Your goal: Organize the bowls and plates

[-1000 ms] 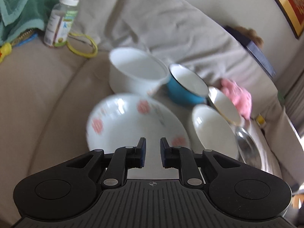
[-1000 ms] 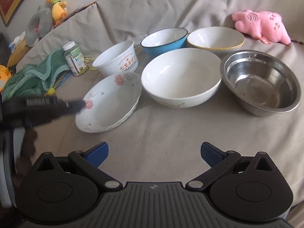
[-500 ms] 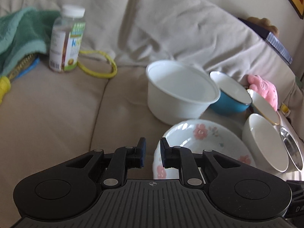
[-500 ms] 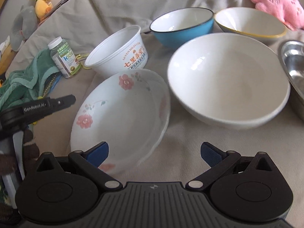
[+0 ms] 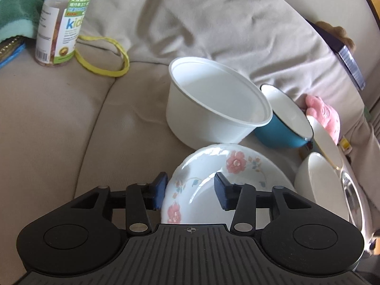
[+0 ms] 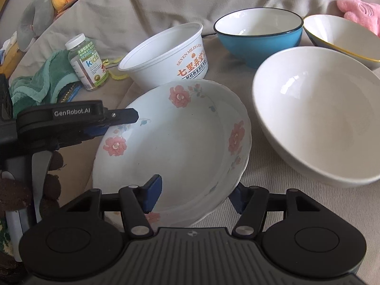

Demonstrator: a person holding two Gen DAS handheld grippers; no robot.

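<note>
Straddling floral plate (image 6: pixel 180 142) rim: right gripper (image 6: pixel 192 193) jaws spread, near edge between pads, no pinch yet. Left gripper (image 5: pixel 190 193) jaws likewise spread at plate's left rim. Plate resting on sofa (image 5: pixel 59 118), leaning against white tub (image 6: pixel 166 57). Step: grasping plate. Next: closing on rim, lifting toward stack.

The left wrist view sits low and very close to the flowered plate (image 5: pixel 213 180), at its left rim, and faces across it toward the white plastic tub (image 5: pixel 213 102) and the sofa's back cushion (image 5: pixel 213 23) beyond the plate. The right wrist view looks from the plate's near edge, slightly higher, down and over the flowered plate (image 6: pixel 175 147) toward the same cushion. Both views share the plate, the tub (image 6: pixel 166 54), the blue bowl (image 5: pixel 282 121), and the vitamin bottle (image 5: pixel 61 21) left of the plate. The right wrist view also takes in the left gripper (image 6: pixel 118 123) at the plate's left rim.
</note>
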